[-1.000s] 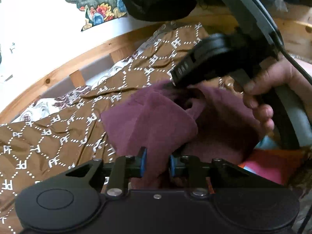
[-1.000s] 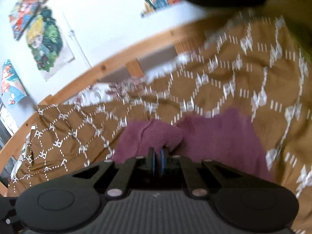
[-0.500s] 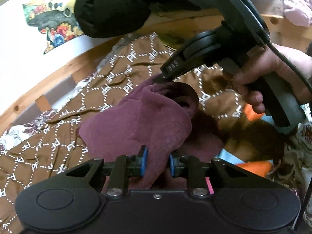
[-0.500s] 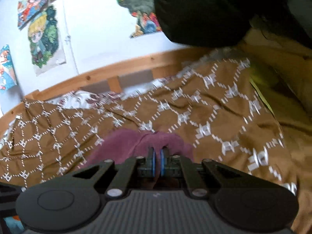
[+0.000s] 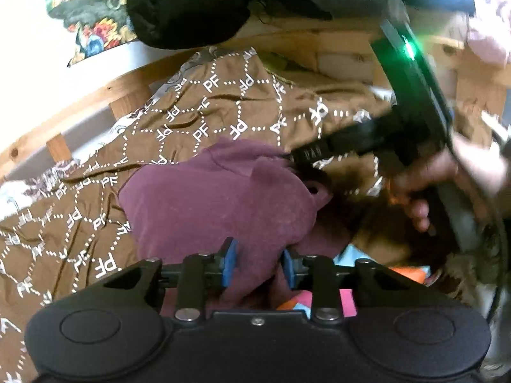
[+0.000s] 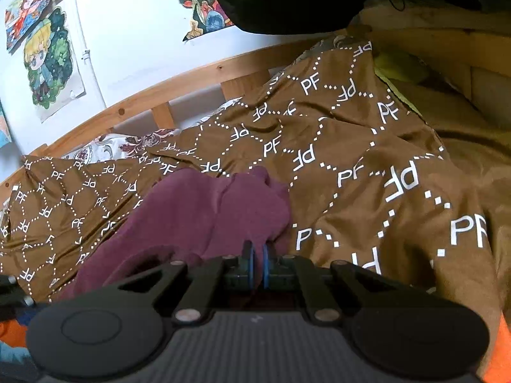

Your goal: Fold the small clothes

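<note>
A home bedroom; wooden bed frame [image 6: 179,91], brown patterned bedcover [image 6: 351,159], cartoon posters [image 6: 48,63] on the wall

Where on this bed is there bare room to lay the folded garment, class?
Free: the brown PF-patterned bedspread right of the maroon fleece garment, up to the wooden bed rail; also the stretch left of it. Crowded: near edge, where the opening left gripper, the shut right gripper and orange, pink and blue clothes bunch together.

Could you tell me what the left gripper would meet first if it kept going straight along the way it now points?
Most likely the maroon garment: its cloth already lies between the opening jaws of the left gripper and fills the path ahead. Beyond it lies the brown patterned bedspread, though depth is hard to judge.
</note>
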The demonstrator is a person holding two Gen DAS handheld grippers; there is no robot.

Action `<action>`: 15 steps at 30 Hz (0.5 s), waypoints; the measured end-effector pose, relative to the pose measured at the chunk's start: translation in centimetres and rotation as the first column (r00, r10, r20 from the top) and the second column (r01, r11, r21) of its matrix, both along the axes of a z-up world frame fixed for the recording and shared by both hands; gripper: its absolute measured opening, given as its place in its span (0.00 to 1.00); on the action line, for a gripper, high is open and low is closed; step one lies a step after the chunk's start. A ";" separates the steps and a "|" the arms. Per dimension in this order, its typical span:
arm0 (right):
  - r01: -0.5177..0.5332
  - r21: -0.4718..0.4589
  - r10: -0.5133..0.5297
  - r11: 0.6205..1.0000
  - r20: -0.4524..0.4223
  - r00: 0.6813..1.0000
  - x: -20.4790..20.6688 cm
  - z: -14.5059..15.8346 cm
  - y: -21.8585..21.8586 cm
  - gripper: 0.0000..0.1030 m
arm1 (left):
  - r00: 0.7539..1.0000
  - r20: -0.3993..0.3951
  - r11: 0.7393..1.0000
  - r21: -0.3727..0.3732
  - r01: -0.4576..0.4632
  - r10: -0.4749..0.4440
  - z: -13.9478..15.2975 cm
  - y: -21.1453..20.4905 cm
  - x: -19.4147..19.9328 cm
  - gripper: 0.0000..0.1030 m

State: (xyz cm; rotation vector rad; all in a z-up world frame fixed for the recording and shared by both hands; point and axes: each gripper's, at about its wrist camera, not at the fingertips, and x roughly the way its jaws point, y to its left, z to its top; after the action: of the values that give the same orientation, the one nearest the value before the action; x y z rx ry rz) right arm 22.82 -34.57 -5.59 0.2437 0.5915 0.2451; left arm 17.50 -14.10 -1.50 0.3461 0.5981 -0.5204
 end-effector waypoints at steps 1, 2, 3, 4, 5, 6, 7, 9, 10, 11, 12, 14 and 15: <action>0.001 -0.005 -0.001 1.000 0.003 1.000 -0.1 -0.1 0.0 0.06 | 1.000 -0.007 1.000 -0.027 -0.003 0.003 0.3 0.4 0.0 0.40; 0.004 -0.009 -0.004 1.000 0.005 1.000 -0.3 -0.2 0.1 0.06 | 1.000 -0.009 0.999 -0.051 -0.010 0.009 0.6 0.8 -0.1 0.49; 0.008 -0.012 -0.008 1.000 0.005 1.000 -0.4 -0.3 0.2 0.06 | 1.000 -0.004 0.997 -0.079 -0.022 0.022 0.9 1.3 -0.3 0.63; 0.009 -0.011 -0.009 1.000 0.007 1.000 -0.5 -0.5 0.1 0.06 | 0.999 0.013 0.993 -0.110 -0.038 0.040 1.3 1.9 -0.6 0.72; 0.009 -0.009 -0.009 1.000 0.009 1.000 -0.7 -0.6 0.0 0.06 | 0.998 0.034 0.990 -0.133 -0.051 0.056 1.6 2.4 -1.0 0.84; 0.009 -0.008 -0.009 1.000 0.011 1.000 -0.8 -0.7 -0.1 0.06 | 0.996 0.056 0.987 -0.149 -0.062 0.071 1.9 2.9 -1.3 0.87; 0.011 -0.008 -0.011 1.000 0.012 1.000 -0.9 -0.8 -0.2 0.06 | 0.994 0.070 0.985 -0.157 -0.070 0.082 2.2 3.3 -1.6 0.87; 0.012 -0.004 -0.012 1.000 0.010 1.000 -1.0 -0.9 -0.4 0.06 | 0.991 0.071 0.983 -0.153 -0.100 0.112 2.5 3.8 -1.4 0.87; 0.013 -0.006 -0.013 1.000 0.012 1.000 -1.0 -1.0 -0.4 0.06 | 0.988 0.063 0.981 -0.143 -0.134 0.144 2.4 4.0 -1.0 0.88; 0.013 -0.014 -0.013 1.000 0.016 1.000 -1.1 -0.9 -0.2 0.06 | 0.984 0.049 0.976 -0.141 -0.166 0.174 2.4 4.2 -0.4 0.88; 0.013 -0.026 -0.012 1.000 0.022 1.000 -1.1 -0.9 -0.1 0.06 | 0.978 0.025 0.969 -0.145 -0.202 0.208 2.2 4.6 0.2 0.89; 0.010 -0.052 -0.008 0.999 0.034 0.999 -1.4 -0.9 0.2 0.06 | 0.962 -0.043 0.945 -0.178 -0.273 0.270 1.9 5.5 1.3 0.89; 0.008 -0.059 -0.006 0.998 0.038 0.999 -1.4 -1.0 0.3 0.06 | 0.952 -0.075 0.932 -0.194 -0.305 0.296 1.7 5.9 1.8 0.89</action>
State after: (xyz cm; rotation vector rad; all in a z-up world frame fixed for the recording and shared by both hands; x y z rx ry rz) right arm 21.40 -34.26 -6.56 0.1838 0.5593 0.2251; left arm 19.31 -8.17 0.17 0.0448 0.6215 -0.2905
